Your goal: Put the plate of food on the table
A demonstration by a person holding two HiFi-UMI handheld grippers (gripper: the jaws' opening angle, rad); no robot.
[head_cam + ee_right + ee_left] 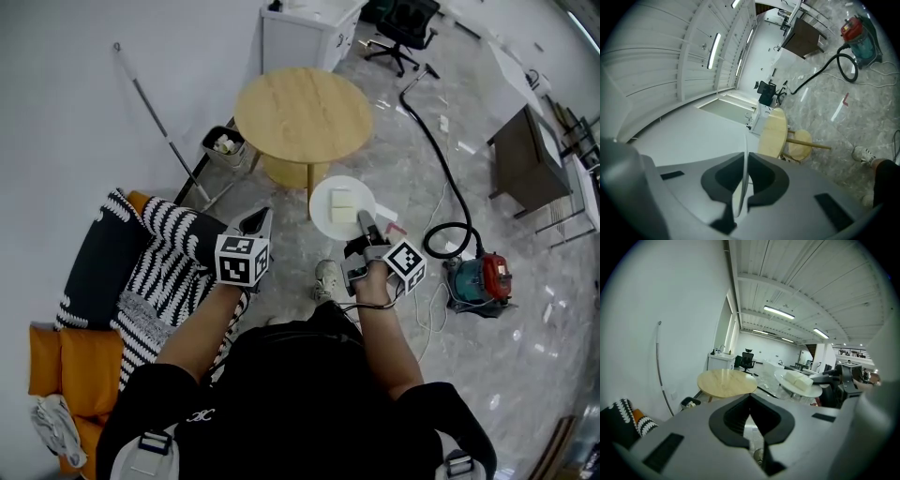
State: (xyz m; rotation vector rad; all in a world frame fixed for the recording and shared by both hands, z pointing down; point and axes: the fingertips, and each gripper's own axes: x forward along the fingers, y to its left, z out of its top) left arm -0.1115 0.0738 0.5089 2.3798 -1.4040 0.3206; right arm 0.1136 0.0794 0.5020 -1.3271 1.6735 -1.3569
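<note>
A person stands on a glossy stone floor with a gripper in each hand. Seen from overhead, the right gripper [364,225] holds a white plate [320,199] by its near rim. The plate is level in the air and carries pale rectangular blocks of food [344,206]. It hangs near the round wooden tabletop [303,114], apart from it. The right gripper view adds what the overhead view cannot show: the plate's thin rim runs edge-on between the two fingers, which pinch it. The left gripper [257,223] is raised beside a black-and-white striped blanket [159,267]. Its own view shows its fingers closed together on nothing, and it sees the plate and food side-on. A red and teal vacuum cleaner [478,278] sits on the floor to the right.
</note>
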